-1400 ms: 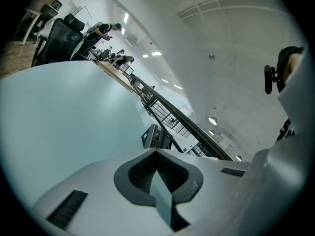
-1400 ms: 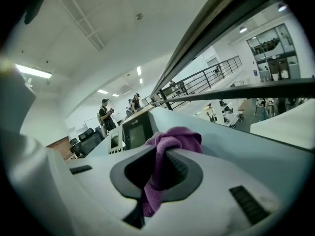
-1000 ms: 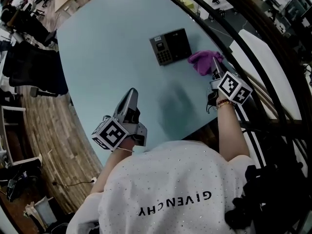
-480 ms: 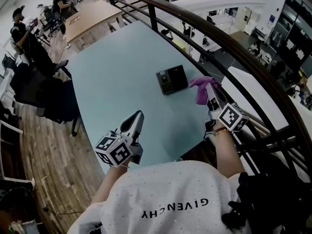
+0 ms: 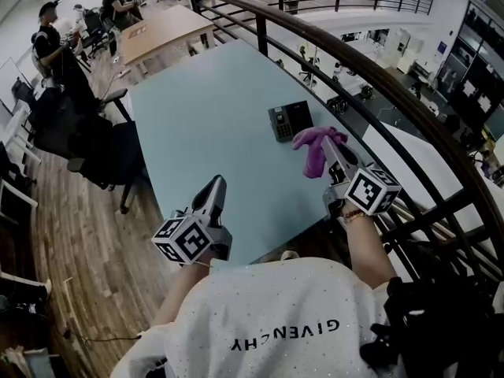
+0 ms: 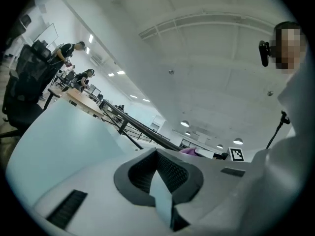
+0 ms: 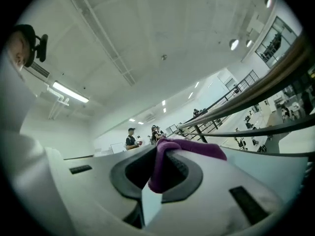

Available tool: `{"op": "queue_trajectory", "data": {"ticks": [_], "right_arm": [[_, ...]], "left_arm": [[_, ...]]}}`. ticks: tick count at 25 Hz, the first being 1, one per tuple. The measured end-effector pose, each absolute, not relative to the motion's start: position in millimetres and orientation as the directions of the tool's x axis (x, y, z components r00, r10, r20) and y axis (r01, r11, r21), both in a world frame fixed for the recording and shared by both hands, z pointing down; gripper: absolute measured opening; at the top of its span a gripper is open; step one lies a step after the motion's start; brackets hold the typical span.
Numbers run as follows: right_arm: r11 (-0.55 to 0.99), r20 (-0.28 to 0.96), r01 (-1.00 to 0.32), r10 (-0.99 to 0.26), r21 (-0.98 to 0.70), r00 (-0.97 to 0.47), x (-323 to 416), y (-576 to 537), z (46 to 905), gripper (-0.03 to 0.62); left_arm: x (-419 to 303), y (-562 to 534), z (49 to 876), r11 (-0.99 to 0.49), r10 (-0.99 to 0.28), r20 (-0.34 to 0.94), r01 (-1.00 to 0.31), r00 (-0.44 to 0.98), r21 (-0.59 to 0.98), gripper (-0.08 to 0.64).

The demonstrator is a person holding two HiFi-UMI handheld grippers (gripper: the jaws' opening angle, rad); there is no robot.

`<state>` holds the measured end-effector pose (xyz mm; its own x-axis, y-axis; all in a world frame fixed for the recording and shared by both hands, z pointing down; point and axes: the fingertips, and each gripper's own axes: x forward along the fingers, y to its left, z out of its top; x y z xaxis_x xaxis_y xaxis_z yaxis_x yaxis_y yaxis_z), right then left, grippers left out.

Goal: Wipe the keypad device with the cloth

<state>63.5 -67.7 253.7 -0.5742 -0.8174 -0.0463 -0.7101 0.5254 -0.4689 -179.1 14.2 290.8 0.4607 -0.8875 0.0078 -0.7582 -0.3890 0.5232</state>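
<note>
Head view has the keypad device [image 5: 290,120] lying flat on the pale blue worktop [image 5: 197,109], towards the far right edge by the railing [image 5: 378,77]. The right gripper [image 5: 329,146] hangs just this side of it, clear of the surface, with the purple cloth [image 5: 313,146] drooping from its tip. Right gripper view shows those jaws pinched together on a fold of the cloth. The left gripper [image 5: 214,189] hovers by the worktop's near edge, well apart from the device, its jaws closed together on nothing. The step in hand looks like bringing the cloth to the device, with no wiping begun. Next the cloth must come down onto the device's top face and be dragged across it. The left gripper may need to steady the device against sliding.
</note>
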Motion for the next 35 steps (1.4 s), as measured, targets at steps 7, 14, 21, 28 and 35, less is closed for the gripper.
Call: {"op": "queue_trajectory", "data": {"ticks": [7, 14, 21, 28, 35], "right_arm": [[0.553, 0.017, -0.742, -0.797, -0.378, -0.603, 30, -3, 265, 0.026], [0.466, 0.124, -0.786, -0.824, -0.407, -0.552, 24, 35, 309, 0.026], [0.47, 0.178, -0.802, -0.811, -0.368, -0.557, 26, 56, 318, 0.026], [0.449, 0.221, -0.816, -0.809, -0.365, -0.544, 35, 62, 331, 0.026], [0.452, 0.223, -0.809, -0.803, -0.376, -0.552, 36, 71, 336, 0.026]], "left_arm": [[-186, 57, 299, -0.418, -0.869, -0.013, -0.718, 0.495, 0.557, 0.005], [-200, 90, 320, -0.409, -0.867, -0.01, -0.698, 0.499, 0.588, 0.005], [-199, 102, 318, -0.403, -0.869, -0.015, -0.688, 0.495, 0.603, 0.005], [-193, 97, 325, -0.405, -0.86, -0.008, -0.673, 0.51, 0.62, 0.005], [-194, 101, 331, -0.396, -0.86, -0.005, -0.66, 0.511, 0.638, 0.005]]}}
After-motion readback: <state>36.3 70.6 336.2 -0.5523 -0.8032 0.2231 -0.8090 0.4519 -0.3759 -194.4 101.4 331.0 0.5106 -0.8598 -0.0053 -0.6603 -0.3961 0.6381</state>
